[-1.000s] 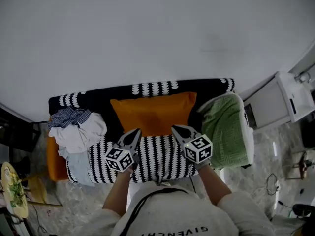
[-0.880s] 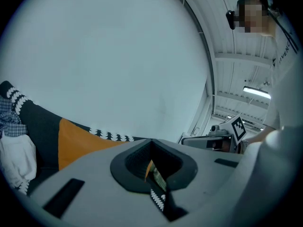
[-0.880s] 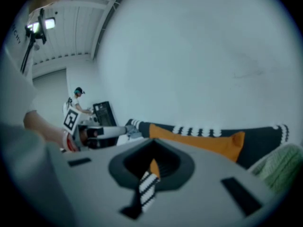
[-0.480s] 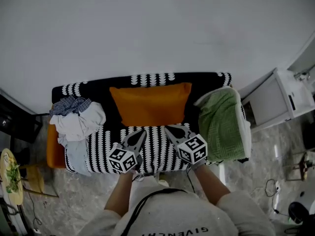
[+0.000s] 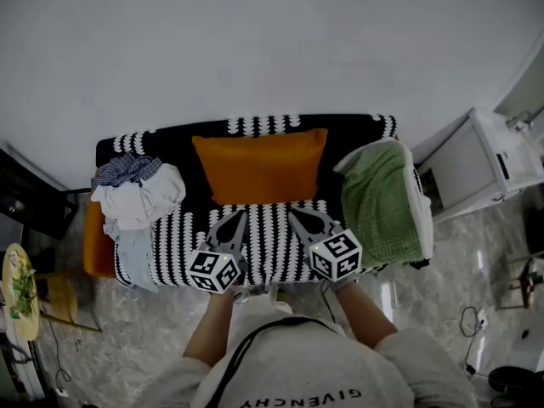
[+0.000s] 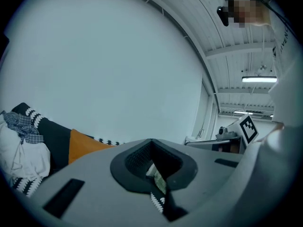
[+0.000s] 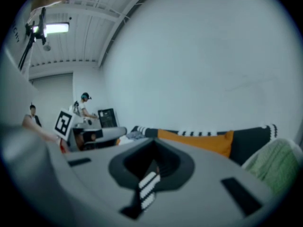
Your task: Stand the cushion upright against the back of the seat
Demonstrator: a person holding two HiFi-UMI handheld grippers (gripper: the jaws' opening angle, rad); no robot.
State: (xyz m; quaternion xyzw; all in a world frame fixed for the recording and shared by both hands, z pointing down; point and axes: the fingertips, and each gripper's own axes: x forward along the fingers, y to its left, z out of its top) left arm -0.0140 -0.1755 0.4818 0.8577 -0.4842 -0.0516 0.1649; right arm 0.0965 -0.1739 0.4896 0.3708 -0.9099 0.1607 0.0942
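Two closed, apparently empty; left tool (image 5: 235,217), right tool (image 5: 294,214) side by side toward cushion (image 5: 259,164)

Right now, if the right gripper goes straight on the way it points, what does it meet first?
Probably the orange cushion, low on its front; the right gripper tilts slightly down, so it might touch the striped seat cover first. Depth is unclear.

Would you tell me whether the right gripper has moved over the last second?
Yes. The right gripper has drawn back toward the person, off the lower edge of the orange cushion to above the striped seat.
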